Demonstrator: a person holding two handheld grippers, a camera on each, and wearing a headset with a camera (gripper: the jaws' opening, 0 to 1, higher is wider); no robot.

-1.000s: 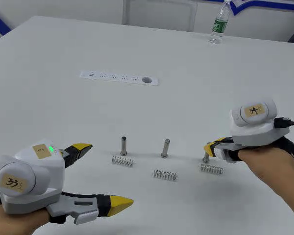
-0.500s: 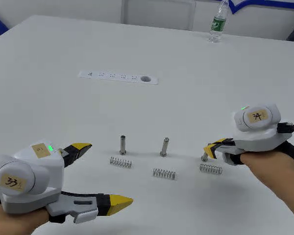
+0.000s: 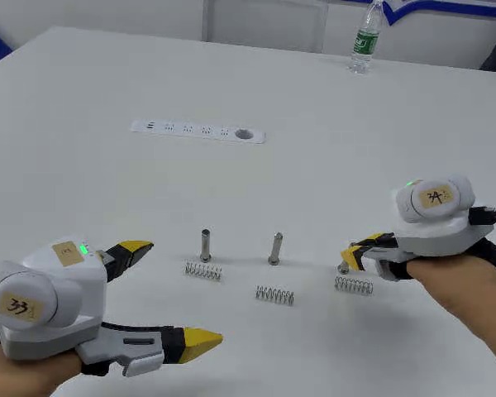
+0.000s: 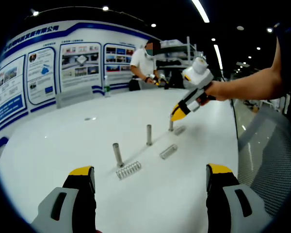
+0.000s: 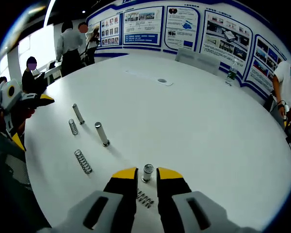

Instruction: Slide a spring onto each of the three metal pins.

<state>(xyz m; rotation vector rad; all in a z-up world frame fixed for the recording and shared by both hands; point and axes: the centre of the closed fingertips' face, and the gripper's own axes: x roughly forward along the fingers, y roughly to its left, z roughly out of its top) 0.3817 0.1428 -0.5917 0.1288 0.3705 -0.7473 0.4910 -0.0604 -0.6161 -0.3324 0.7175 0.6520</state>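
Three metal pins stand upright in a row on the white table: left pin [image 3: 205, 245], middle pin [image 3: 275, 248], right pin [image 3: 344, 266]. A spring lies in front of each: left spring [image 3: 202, 270], middle spring [image 3: 275, 295], right spring [image 3: 353, 286]. My right gripper [image 3: 352, 256] is at the right pin. In the right gripper view the pin's head [image 5: 147, 172] stands in the narrow gap at the tips of the right gripper [image 5: 147, 175], with slight room either side. The right spring [image 5: 144, 198] lies under the jaws. My left gripper [image 3: 169, 292] hovers wide open near the left spring [image 4: 129, 170], holding nothing.
A white power strip [image 3: 198, 131] lies farther back on the table. A water bottle [image 3: 364, 37] stands at the far edge. People stand beyond the table [image 4: 145, 63].
The right gripper has sunk a little toward the right pin. The left gripper, the pins and the springs have stayed put.
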